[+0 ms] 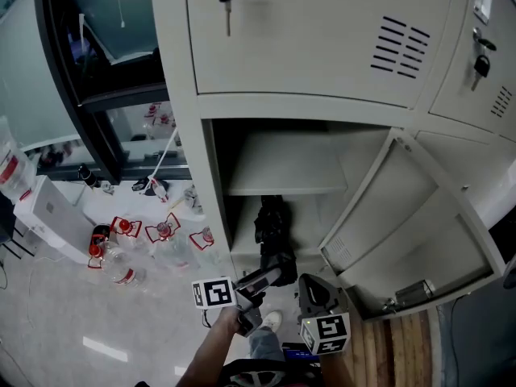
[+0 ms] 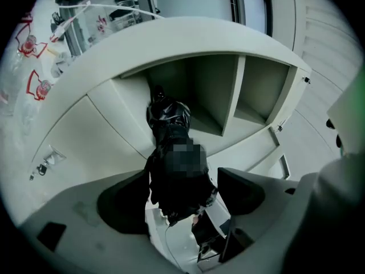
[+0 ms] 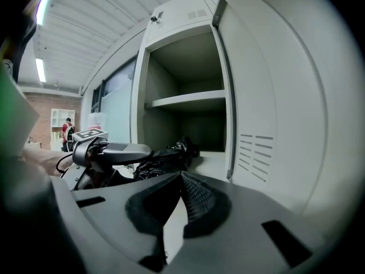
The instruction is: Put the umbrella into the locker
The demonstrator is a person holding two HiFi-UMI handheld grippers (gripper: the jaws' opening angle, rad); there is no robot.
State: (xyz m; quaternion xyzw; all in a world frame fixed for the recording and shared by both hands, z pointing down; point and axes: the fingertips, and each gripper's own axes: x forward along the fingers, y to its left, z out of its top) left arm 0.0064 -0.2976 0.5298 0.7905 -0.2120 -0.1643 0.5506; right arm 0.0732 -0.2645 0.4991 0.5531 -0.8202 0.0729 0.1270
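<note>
Your left gripper (image 1: pixel 260 282) clamps the near end of the black umbrella (image 1: pixel 272 220). The umbrella lies in the open locker (image 1: pixel 322 47), in the compartment under the shelf (image 1: pixel 282 168), with its near end past the front edge. Your right gripper (image 3: pixel 179 178) hangs just beside it, jaws pinched together, empty.

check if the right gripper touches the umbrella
Apart. The head view shows pale locker floor between the right gripper and the umbrella; the right gripper view shows its jaws together, empty.
</note>
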